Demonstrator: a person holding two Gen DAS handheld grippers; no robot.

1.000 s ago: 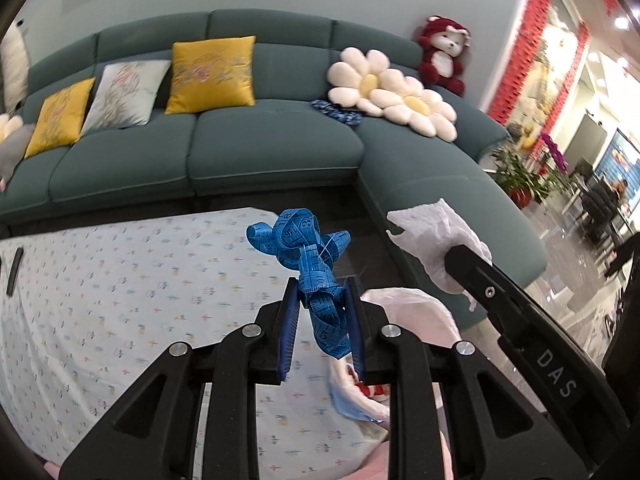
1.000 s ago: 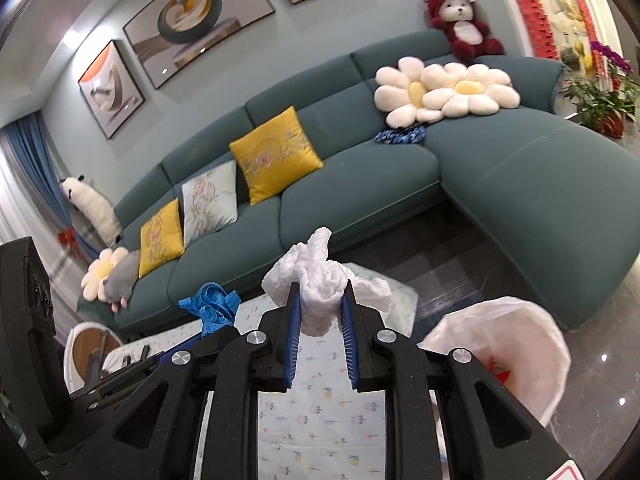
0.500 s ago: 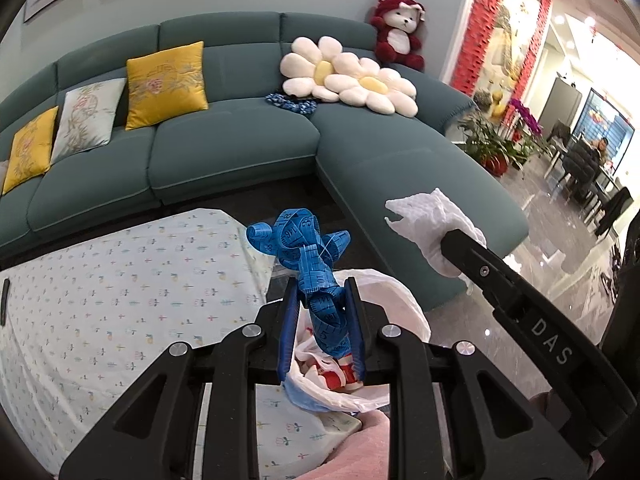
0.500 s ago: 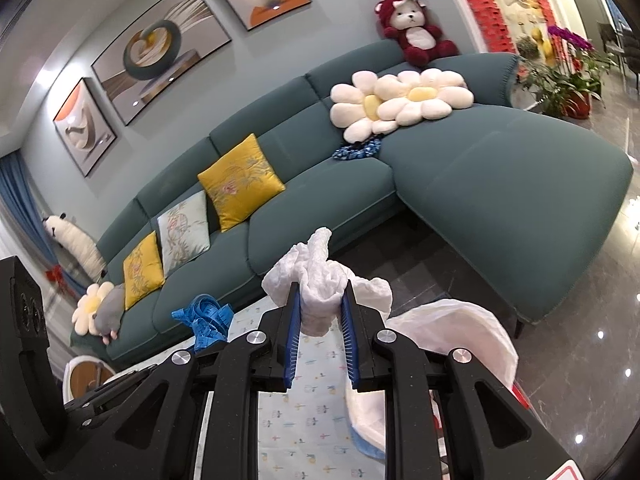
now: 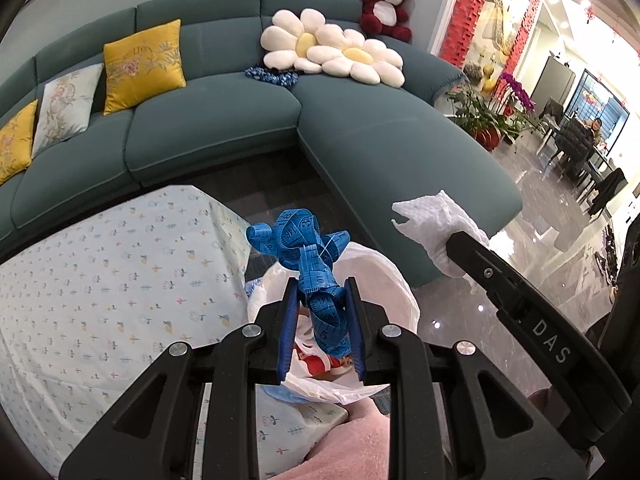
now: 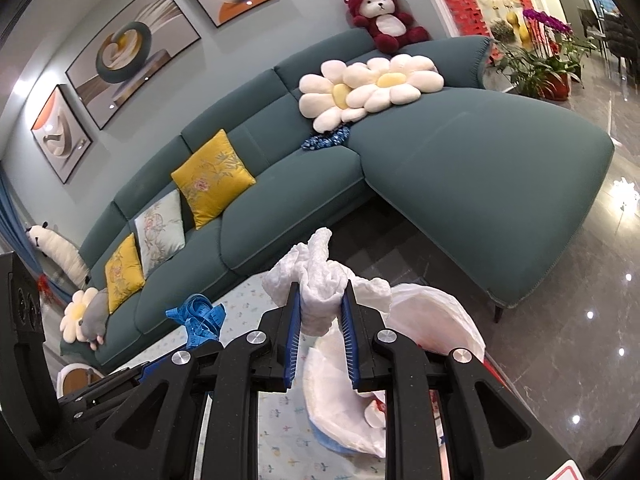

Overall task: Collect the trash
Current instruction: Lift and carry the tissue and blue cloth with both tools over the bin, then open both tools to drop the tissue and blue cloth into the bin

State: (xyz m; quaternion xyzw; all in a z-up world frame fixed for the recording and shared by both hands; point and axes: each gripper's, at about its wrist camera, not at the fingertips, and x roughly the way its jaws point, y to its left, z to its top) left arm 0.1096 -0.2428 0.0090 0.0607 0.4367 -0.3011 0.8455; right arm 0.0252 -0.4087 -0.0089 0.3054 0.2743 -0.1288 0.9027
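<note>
1. Teal sectional sofa (image 5: 216,132) fills the far side of the room, carrying yellow cushions (image 5: 142,64), two daisy-shaped pillows (image 5: 332,52) and a red teddy bear (image 5: 384,4) on its backrest.
2. Framed pictures (image 6: 128,56) hang on the wall above the sofa in the right wrist view, and potted plants (image 5: 486,114) stand to the far right on the glossy floor (image 6: 560,340).
3. Near the cameras lies the surface (image 5: 100,288), covered with a pale cloth printed with small flowers.
4. At the right edge of the surface sits a bin lined with a white trash bag (image 5: 384,280); red and white scraps show inside it.
5. The left gripper (image 5: 322,320) is pinching a tangled blue measuring tape (image 5: 308,256), whose loops stick out past the fingertips, directly over the bag's opening.
6. The right gripper (image 6: 318,316) is pinching a crumpled white paper towel (image 6: 320,276), held above the near left rim of the bag.
7. In the left wrist view the towel (image 5: 436,224) sits to the right of the tape, well apart from it, beyond the bag's right rim.
8. A pink sleeve (image 5: 352,448) shows at the bottom, under the left gripper.
</note>
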